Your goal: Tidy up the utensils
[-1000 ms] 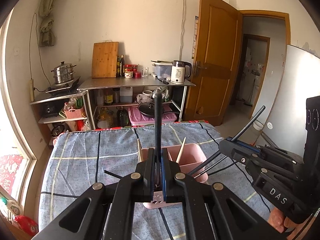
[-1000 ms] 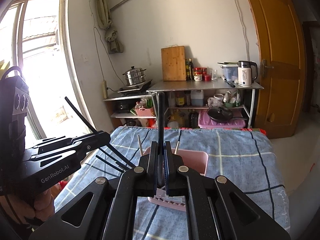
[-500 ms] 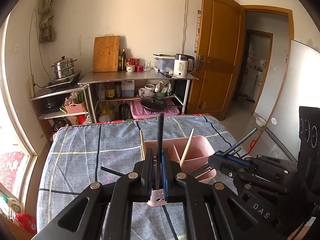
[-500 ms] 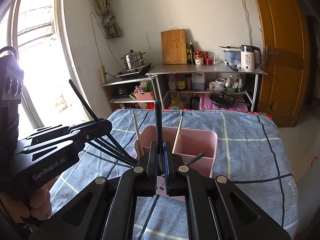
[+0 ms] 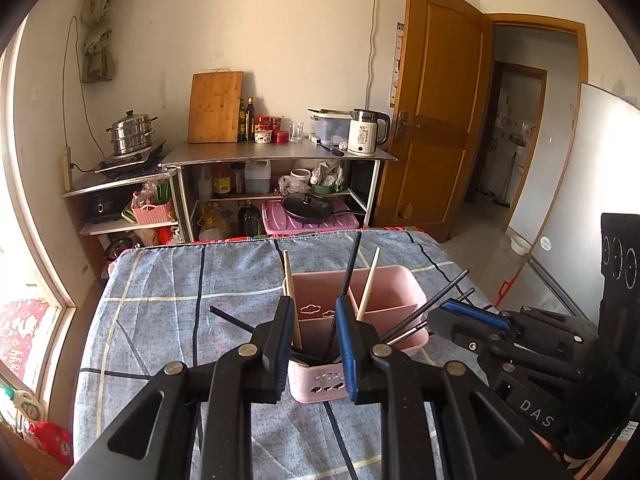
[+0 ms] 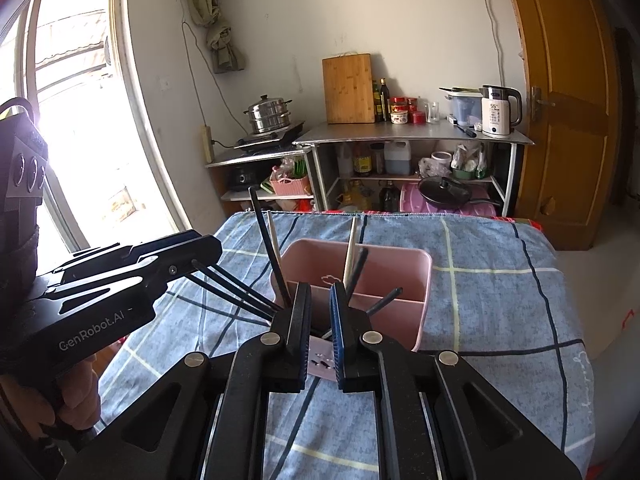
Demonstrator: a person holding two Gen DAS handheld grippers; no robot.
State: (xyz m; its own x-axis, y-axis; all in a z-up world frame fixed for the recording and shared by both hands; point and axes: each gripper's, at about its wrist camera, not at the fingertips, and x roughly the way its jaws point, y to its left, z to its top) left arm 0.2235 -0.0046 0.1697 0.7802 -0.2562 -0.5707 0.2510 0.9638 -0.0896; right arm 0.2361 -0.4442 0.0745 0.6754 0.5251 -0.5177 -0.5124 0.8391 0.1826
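Observation:
A pink divided utensil holder (image 5: 394,280) (image 6: 404,258) stands on the blue checked tablecloth (image 5: 168,304). Black chopsticks (image 5: 351,264) and pale wooden chopsticks (image 5: 369,280) lean in it. My left gripper (image 5: 312,312) is open just above the holder's near compartment, with nothing between its fingers. My right gripper (image 6: 320,296) is open too, over the same near end, and empty. In the right wrist view a black chopstick (image 6: 269,248) and a pale one (image 6: 351,252) stand in the holder.
A steel shelf unit (image 5: 280,154) with a kettle, cutting board, bottles and a pan stands beyond the table's far edge. A window is on the left and a wooden door (image 5: 436,120) on the right.
Both grippers came down toward the holder and opened. The black chopsticks they each held upright now lean in the holder.

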